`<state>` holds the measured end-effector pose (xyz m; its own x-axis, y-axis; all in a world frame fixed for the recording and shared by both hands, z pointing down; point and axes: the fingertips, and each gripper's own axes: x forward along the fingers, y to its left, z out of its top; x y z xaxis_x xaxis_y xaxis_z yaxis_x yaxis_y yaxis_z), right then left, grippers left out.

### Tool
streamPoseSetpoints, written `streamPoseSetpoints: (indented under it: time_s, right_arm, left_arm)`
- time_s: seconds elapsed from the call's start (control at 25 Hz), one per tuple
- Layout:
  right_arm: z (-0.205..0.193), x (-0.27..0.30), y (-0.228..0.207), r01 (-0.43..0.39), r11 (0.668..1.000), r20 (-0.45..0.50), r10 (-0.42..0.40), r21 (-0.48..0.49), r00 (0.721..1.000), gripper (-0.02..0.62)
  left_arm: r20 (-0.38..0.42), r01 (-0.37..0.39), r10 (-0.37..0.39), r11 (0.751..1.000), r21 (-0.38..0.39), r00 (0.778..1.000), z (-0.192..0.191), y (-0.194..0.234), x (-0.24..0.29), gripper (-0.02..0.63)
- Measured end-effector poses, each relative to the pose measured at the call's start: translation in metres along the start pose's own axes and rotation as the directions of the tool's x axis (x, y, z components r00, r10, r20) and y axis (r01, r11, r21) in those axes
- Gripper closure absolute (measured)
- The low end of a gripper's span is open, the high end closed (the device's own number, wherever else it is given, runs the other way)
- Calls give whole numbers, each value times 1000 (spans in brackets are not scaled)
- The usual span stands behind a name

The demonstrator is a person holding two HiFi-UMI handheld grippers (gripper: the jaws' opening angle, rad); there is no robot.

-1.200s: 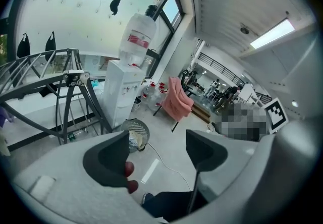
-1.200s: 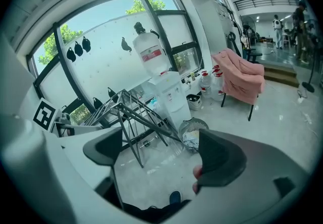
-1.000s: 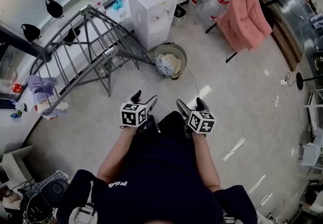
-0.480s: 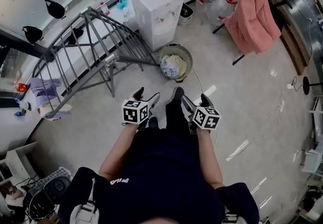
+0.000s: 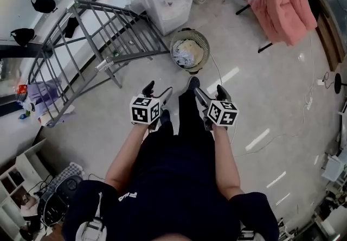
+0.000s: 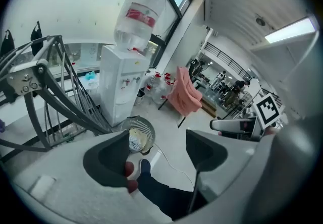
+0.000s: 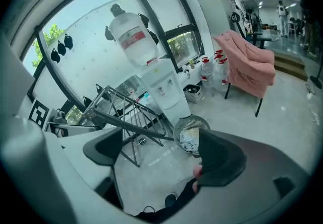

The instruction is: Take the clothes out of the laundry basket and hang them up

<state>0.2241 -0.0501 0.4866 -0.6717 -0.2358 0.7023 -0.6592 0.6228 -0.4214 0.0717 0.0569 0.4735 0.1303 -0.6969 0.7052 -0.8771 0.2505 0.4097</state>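
The left gripper [image 5: 158, 91] and right gripper [image 5: 210, 93] are both held wide open, nothing gripped. The clothes [image 5: 187, 53] are piled in the laundry basket [image 5: 173, 49] on the floor [image 5: 260, 99] ahead, beside the drying rack [image 5: 103, 63].

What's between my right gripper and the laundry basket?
Head view: mostly bare floor, with only a thin cable and your shoe, between the right gripper and the laundry basket.

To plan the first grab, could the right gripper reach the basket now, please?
Probably not: the right gripper, open and empty, is held high above the basket on the floor ahead, though nothing blocks it.
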Motion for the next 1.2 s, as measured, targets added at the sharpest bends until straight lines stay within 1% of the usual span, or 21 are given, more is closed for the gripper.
streamPoseSetpoints:
  time_s: [0.12,0.2,0.28,0.4,0.52,0.68,0.76,0.88,1.0,1.08,1.16,1.2]
  right_arm:
    - [0,32,-25,-11,1000,-61,11,-3,998,129]
    - [-2,50,-41,-26,1000,-107,24,-13,994,129]
    - [0,67,-54,-40,999,-133,37,-20,990,129]
    - [5,96,-74,-72,997,-182,64,-36,981,130]
    - [4,130,-97,-102,994,-242,87,-49,966,130]
    - [-4,180,-122,-118,991,-299,94,-64,950,132]
    - [-12,205,-126,-137,986,-331,99,-92,939,137]
    - [-26,244,-134,-164,976,-370,100,-146,924,178]
    - [-48,277,-146,-173,964,-420,74,-203,905,181]
    - [-64,299,-149,-191,949,-454,60,-249,889,194]
    - [-72,328,-151,-216,929,-456,60,-299,888,268]
    - [-76,342,-153,-226,920,-453,61,-320,890,279]
  left_arm:
    - [-22,-16,16,1000,-17,1000,5,10,35,258]
    - [-29,-27,26,998,-59,999,6,15,56,258]
    - [-54,-28,24,996,-84,998,6,19,75,258]
    - [-88,-52,46,996,-68,995,12,24,102,258]
    - [-91,-92,86,994,-61,992,16,34,134,258]
    - [-81,-112,104,988,-106,991,15,47,176,258]
    - [-93,-112,101,986,-122,991,7,57,196,258]
    - [-121,-114,98,984,-134,988,-10,77,231,258]
    - [-148,-102,78,981,-163,986,-30,94,259,258]
    - [-167,-92,63,980,-174,984,-49,105,271,258]
    - [-182,-89,54,978,-187,982,-69,118,283,258]
    - [-189,-85,48,977,-194,981,-79,124,289,258]
